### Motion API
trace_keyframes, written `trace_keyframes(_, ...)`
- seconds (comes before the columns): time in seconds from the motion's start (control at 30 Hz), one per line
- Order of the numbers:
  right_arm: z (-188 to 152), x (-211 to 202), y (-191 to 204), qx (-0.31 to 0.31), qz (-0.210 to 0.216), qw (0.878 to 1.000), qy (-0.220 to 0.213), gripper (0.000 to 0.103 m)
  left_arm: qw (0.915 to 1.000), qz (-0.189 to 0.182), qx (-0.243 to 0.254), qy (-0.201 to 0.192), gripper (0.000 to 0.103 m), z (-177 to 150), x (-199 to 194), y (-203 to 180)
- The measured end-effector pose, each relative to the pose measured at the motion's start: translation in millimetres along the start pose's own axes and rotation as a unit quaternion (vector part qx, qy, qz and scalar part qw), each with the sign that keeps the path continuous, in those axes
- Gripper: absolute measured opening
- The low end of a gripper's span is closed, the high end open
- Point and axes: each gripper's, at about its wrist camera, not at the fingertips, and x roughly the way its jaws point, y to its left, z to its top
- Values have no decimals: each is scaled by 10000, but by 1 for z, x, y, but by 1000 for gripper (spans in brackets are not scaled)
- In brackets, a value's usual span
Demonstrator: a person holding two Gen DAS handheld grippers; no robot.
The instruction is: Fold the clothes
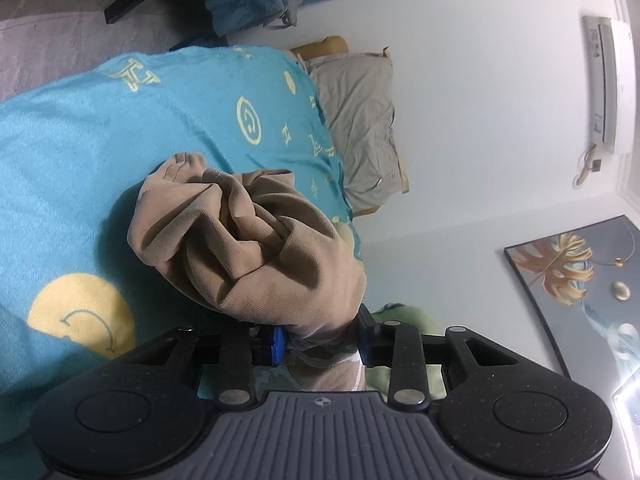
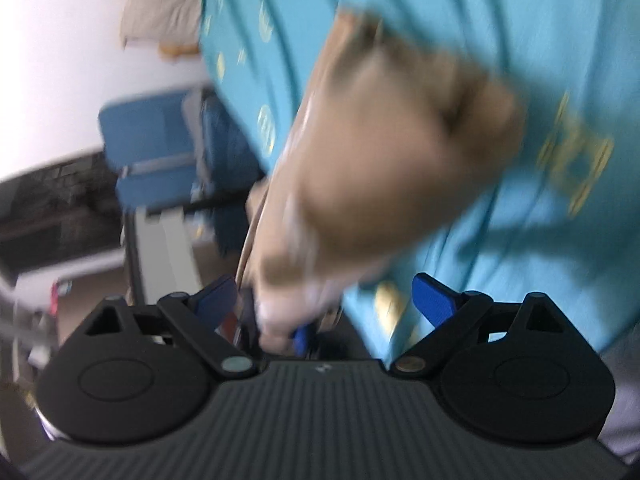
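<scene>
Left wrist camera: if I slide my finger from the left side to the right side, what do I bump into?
Round yellow smiley patch on the teal blanket → crumpled tan garment → wrinkled beige pillow → white wall air conditioner.

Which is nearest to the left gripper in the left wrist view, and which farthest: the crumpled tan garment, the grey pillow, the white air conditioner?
1. The crumpled tan garment: clamped between the jaws of the left gripper, bunched just ahead.
2. The grey pillow: beyond the turquoise patterned blanket, upper centre.
3. The white air conditioner: on the wall, far upper right.
</scene>
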Motion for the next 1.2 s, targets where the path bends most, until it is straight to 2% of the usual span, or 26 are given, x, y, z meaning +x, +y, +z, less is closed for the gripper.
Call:
trace_keyframes(0.1,6,-7,-7,81,-324,9978,-577,96,10000,-20,-20,-23,34,-1,-3,0)
trace_keyframes(0.17,7,-5,-8,108,-378,9974,-598,83,10000,16,12,-25,34,-3,-7,-2)
trace_keyframes(0.2,5,-4,-6,63,-358,9978,-562,72,10000,33,28,-26,34,-4,-9,-2)
trace_keyframes(0.27,0,-3,0,-94,-327,9979,-551,62,10000,62,70,-18,34,-6,-11,-9)
trace_keyframes(0.3,-2,-4,3,-178,-289,9980,-535,50,9999,62,112,7,34,-7,-11,-21)
trace_keyframes(0.33,-2,-7,5,-199,-253,9983,-492,42,9999,62,154,31,34,-8,-10,-34)
trace_keyframes(0.4,-4,-15,9,-243,-180,9987,-408,35,9997,62,237,80,33,-10,-9,-59)
trace_keyframes(0.5,2,-38,28,-430,-16,9981,-445,32,9992,61,363,154,33,-13,-8,-96)
trace_keyframes(0.6,15,-78,55,-673,224,9952,-667,32,9985,61,488,227,32,-17,-6,-134)
trace_keyframes(0.7,38,-133,89,-955,583,9884,-1025,31,9956,-192,793,461,31,-31,20,-197)
trace_keyframes(0.8,68,-200,124,-1298,775,9769,-1508,31,9885,-561,1207,725,31,-61,59,-271)
trace_keyframes(0.9,101,-273,163,-1719,838,9581,-2130,31,9781,-1009,1498,1030,31,-98,113,-346)
trace_keyframes(1.07,158,-389,211,-2088,667,9203,-3240,31,9577,-1519,1797,1654,31,-173,220,-456)
trace_keyframes(1.2,196,-453,230,-2164,318,8941,-3908,31,9448,-1738,1989,1940,31,-233,302,-513)
